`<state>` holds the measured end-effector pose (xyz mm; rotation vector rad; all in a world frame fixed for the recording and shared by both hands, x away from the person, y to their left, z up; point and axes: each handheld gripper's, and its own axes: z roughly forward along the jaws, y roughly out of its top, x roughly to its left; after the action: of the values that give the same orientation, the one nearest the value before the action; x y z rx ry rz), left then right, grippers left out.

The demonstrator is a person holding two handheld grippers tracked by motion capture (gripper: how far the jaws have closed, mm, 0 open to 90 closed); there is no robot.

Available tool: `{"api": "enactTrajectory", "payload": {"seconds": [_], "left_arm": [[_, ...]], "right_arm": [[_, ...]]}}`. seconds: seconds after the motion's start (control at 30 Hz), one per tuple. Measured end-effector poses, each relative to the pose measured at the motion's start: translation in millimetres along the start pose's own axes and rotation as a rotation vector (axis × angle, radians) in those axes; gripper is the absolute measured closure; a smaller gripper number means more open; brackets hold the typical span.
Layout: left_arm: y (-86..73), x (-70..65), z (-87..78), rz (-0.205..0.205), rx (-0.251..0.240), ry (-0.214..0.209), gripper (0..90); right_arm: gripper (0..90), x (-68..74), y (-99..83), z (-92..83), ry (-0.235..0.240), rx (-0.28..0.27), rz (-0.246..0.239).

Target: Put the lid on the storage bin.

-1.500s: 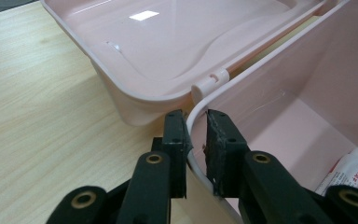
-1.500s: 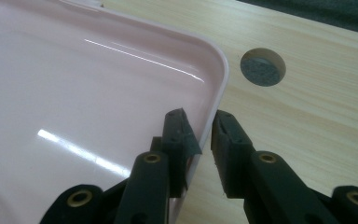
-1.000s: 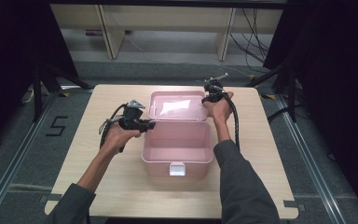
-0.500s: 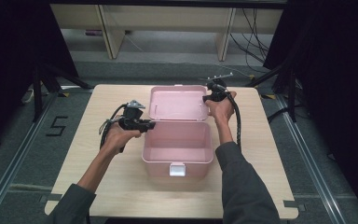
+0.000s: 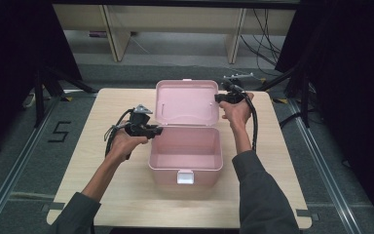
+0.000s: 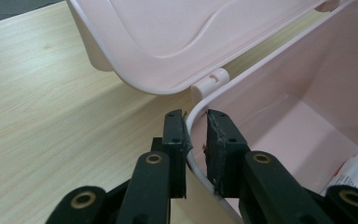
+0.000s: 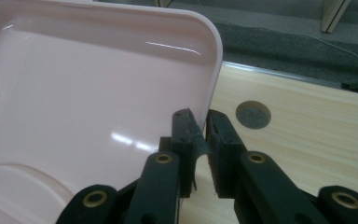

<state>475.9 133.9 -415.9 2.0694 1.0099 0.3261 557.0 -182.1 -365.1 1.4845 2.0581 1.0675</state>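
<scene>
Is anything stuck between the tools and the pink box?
No. The left tool pinches the pink box wall at its rim, and the right tool pinches the lid edge. Nothing sits between.

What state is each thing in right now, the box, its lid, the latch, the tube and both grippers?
pink box: standing on the table, open.
lid: raised upright on its hinge.
latch: undone, on the front wall.
tube: lying inside the box.
left gripper: shut on the box's left wall rim.
right gripper: shut on the lid's edge, jaws just closing further.
</scene>
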Motion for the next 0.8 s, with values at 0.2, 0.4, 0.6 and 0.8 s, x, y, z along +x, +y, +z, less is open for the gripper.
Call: {"api": "enactTrajectory", "payload": {"seconds": [0.2, 0.4, 0.6, 0.8], "left_arm": [[-0.5, -0.2, -0.2, 0.001, -0.003, 0.004, 77.2], [-1.4, -0.5, -0.4, 0.007, -0.008, 0.009, 77.1], [-2.3, -0.9, -1.0, -0.003, -0.012, 0.019, 77.0], [-3.5, -1.1, -1.1, -0.014, -0.020, 0.021, 76.9]], "right_arm": [[83.7, 2.2, 0.6, -10.2, 0.020, -0.038, -0.011], [84.2, 1.2, -0.2, -21.4, 0.027, -0.080, -0.064], [85.1, 7.1, -0.8, -33.3, 0.049, -0.115, -0.064], [86.1, 9.5, -4.4, -43.3, 0.056, -0.156, -0.096]]}}
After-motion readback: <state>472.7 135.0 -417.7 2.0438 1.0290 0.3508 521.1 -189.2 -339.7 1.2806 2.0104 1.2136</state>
